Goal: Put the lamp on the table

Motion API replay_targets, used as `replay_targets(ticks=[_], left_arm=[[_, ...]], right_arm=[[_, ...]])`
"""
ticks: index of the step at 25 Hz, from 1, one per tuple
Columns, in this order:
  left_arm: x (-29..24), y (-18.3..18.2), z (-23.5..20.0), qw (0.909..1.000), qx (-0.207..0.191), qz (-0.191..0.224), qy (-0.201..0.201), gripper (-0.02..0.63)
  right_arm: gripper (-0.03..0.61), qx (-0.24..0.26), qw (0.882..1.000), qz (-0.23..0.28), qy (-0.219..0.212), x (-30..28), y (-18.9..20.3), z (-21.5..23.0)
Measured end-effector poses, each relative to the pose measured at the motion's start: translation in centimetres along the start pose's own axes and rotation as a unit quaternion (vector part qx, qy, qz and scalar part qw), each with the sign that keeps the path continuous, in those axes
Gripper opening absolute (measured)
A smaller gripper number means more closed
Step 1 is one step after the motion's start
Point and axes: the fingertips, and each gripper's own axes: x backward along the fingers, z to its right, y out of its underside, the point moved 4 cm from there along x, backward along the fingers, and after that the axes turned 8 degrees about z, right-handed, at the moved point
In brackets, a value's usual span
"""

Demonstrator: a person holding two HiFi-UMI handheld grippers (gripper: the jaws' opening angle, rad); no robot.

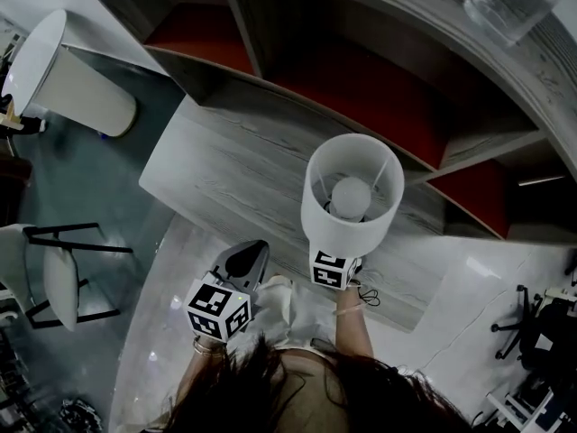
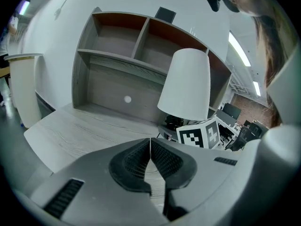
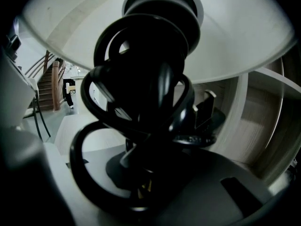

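Lamp [image 1: 352, 198]: shade [image 2: 186, 86] plain white; looped frame [image 3: 141, 93] beneath it glossy black.
Table [image 1: 225, 174]: pale grey, wood-grain pattern.
Shelf unit [image 1: 242, 16]: grey wood-grain frame; back panels dark red.
Left gripper [image 2: 150, 142]: light grey body; pads [image 2: 134, 161] black, finely ribbed.
Right gripper [image 3: 141, 185]: grey body.
Marker cubes [image 1: 219, 309]: black square patterns on white, one cube per gripper.

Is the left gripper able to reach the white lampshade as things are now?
Probably yes: the white conical lampshade stands close beside the left gripper, nothing between them, though its jaws are shut and must open first.
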Motion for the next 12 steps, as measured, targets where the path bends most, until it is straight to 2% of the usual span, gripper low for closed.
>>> replay_targets(ticks=[12], left_arm=[[-1.9,0.6,0.9,0.9995,0.008,-0.025,0.018,0.017]], right_arm=[[0.034,-0.004,1.000,-0.002,-0.010,-1.2,0.7,-0.6]])
